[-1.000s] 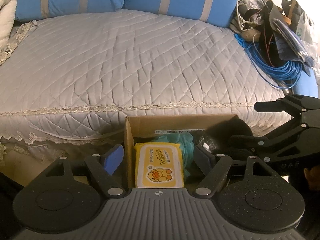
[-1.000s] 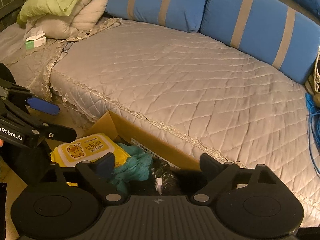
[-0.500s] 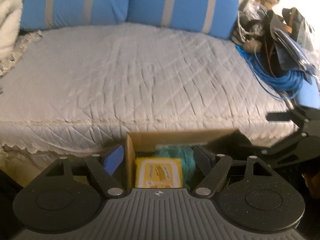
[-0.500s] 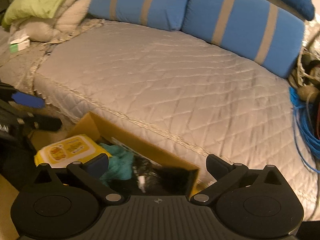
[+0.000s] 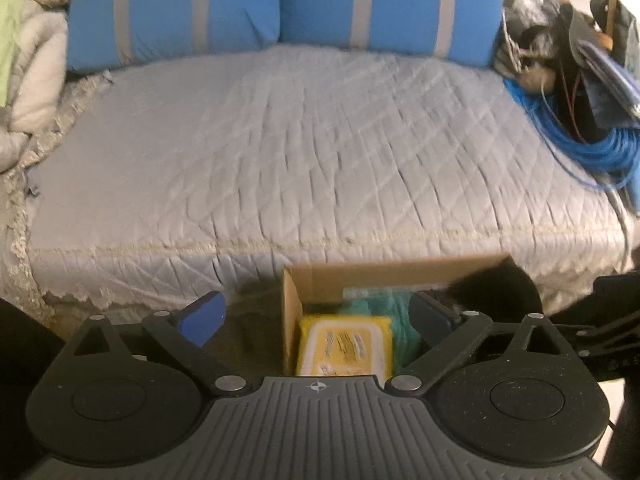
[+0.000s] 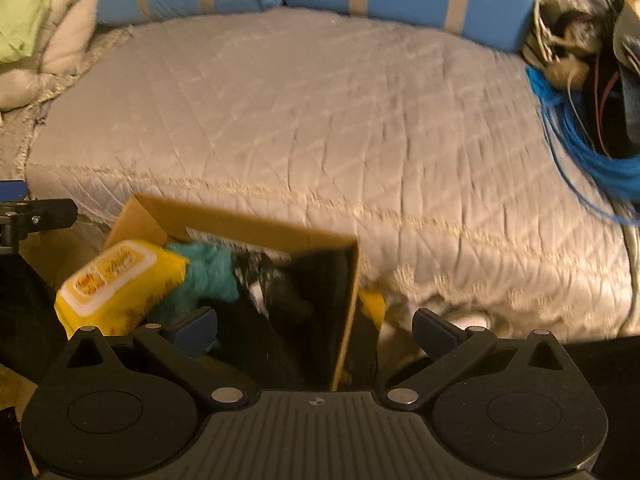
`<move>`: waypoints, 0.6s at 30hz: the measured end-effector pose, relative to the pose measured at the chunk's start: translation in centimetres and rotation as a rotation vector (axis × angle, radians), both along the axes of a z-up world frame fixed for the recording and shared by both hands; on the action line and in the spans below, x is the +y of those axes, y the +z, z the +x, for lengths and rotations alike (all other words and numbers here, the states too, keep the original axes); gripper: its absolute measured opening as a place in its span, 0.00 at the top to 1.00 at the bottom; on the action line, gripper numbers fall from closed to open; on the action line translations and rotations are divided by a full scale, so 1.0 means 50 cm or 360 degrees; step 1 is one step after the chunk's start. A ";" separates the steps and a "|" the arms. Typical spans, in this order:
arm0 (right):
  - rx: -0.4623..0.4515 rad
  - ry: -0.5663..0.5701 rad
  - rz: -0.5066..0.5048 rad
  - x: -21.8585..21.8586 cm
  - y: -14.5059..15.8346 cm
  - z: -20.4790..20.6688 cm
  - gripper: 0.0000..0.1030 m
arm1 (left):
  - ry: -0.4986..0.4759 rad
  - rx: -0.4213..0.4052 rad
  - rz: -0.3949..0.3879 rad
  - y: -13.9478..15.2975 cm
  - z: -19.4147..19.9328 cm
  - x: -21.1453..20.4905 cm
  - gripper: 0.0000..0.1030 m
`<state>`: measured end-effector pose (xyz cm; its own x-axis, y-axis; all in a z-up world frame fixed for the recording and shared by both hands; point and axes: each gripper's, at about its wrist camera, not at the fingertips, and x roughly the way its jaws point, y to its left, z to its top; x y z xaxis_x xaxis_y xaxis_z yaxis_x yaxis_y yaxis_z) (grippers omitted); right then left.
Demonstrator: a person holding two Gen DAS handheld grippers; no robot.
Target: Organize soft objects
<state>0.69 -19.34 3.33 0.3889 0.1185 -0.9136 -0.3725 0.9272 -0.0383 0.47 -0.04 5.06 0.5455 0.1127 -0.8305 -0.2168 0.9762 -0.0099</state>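
A cardboard box [image 5: 320, 280] stands on the floor against the bed's front edge; it also shows in the right wrist view [image 6: 248, 226]. In it lie a yellow wet-wipes pack [image 5: 344, 344] [image 6: 116, 284], a teal cloth [image 5: 380, 300] [image 6: 204, 276] and a black soft item [image 6: 296, 304]. My left gripper [image 5: 316, 318] is open and empty, above the box's left wall. My right gripper [image 6: 316, 330] is open and empty, above the box's right wall. The left gripper's fingers [image 6: 36, 212] show at the left edge of the right wrist view.
A grey quilted bed [image 5: 320, 152] fills the middle, with two blue striped pillows [image 5: 280, 4] at the back. A coil of blue cable [image 5: 600, 152] and dark bags lie at the right. Cream and green bedding [image 6: 36, 32] is piled at the left.
Both grippers have pulled back and up from the box, so more of the bed and pillows shows. The right gripper has swung to the right. Both stay open and empty.
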 end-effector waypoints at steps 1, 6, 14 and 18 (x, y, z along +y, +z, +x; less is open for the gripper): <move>0.0021 -0.0012 -0.0010 -0.001 -0.002 -0.004 0.00 | -0.0009 0.0040 -0.0020 -0.001 0.000 -0.001 0.03; 0.0076 -0.0036 -0.0076 0.004 -0.006 -0.031 0.00 | -0.0012 0.0202 -0.0081 -0.015 -0.014 -0.011 0.03; 0.0207 -0.0011 -0.0208 0.027 -0.033 -0.059 0.00 | -0.0041 0.0371 -0.0159 -0.053 -0.032 -0.026 0.03; 0.0196 0.0020 -0.0254 0.041 -0.038 -0.061 0.00 | -0.0072 0.0461 -0.0132 -0.073 -0.028 -0.035 0.03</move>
